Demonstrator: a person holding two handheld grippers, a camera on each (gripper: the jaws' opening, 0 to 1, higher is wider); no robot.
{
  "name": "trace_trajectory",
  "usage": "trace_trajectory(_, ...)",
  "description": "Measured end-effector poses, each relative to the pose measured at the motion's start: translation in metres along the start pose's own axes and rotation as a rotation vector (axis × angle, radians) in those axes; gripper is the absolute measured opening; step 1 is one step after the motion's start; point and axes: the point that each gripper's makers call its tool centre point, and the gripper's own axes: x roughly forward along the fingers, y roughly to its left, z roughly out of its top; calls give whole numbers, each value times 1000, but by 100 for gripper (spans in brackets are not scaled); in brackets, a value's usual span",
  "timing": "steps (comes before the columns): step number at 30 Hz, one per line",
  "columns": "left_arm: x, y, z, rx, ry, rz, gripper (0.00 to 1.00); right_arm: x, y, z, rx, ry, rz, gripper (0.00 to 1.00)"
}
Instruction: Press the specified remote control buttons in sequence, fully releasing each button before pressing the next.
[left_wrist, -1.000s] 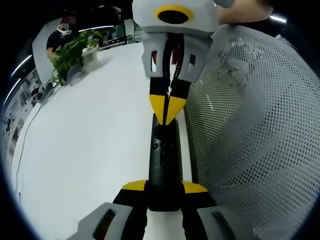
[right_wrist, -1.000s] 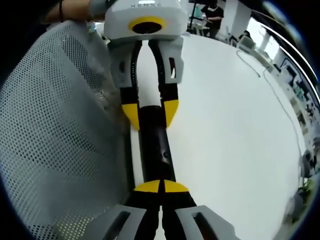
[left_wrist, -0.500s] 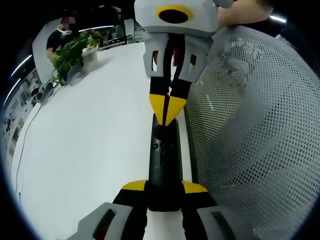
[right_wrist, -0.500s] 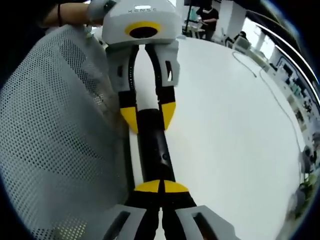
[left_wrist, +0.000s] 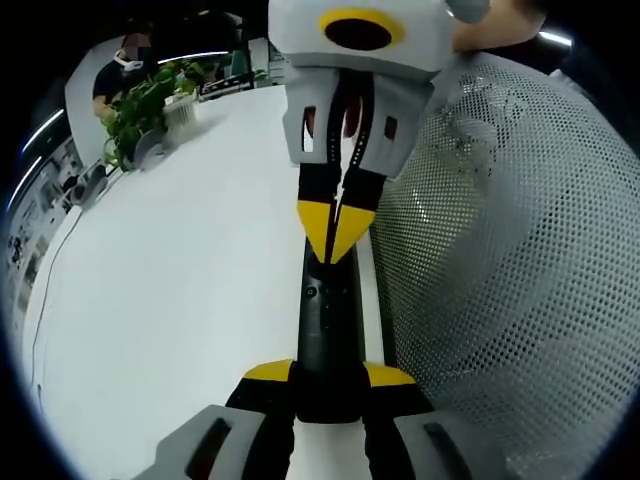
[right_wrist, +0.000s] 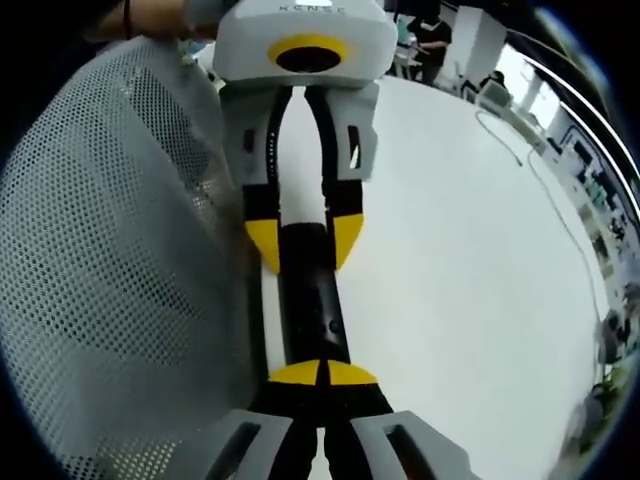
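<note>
White tabletop stretches under both grippers, and on it lies a slim black remote control, lengthwise between them. In the left gripper view, the left gripper clamps the remote's near end between its yellow-tipped jaws. The right gripper comes in from the far side, jaws pressed together, yellow tips pointing down onto the remote's far part. In the right gripper view the right gripper has its tips closed together over the remote, and the left gripper grips its far end. A perforated grey mesh surface stands just beside the remote. Beyond the left gripper, well apart, a potted green plant sits at the table's edge, with a person behind it.
</note>
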Motion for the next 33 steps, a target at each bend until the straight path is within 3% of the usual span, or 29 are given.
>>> trace_trajectory(9, 0, 0, 0, -5, -7, -1, 25, 0, 1, 7, 25, -34, 0, 0)
trace_trajectory(20, 0, 0, 0, -4, -6, -1, 25, 5, 0, 11, -57, -13, -13, 0)
trace_trajectory(30, 0, 0, 0, -11, -12, -3, 25, 3, 1, 13, -11, -24, -13, 0)
trace_trajectory(33, 0, 0, 0, -11, -11, -3, 25, 4, 10, 18, -15, -33, 28, 0)
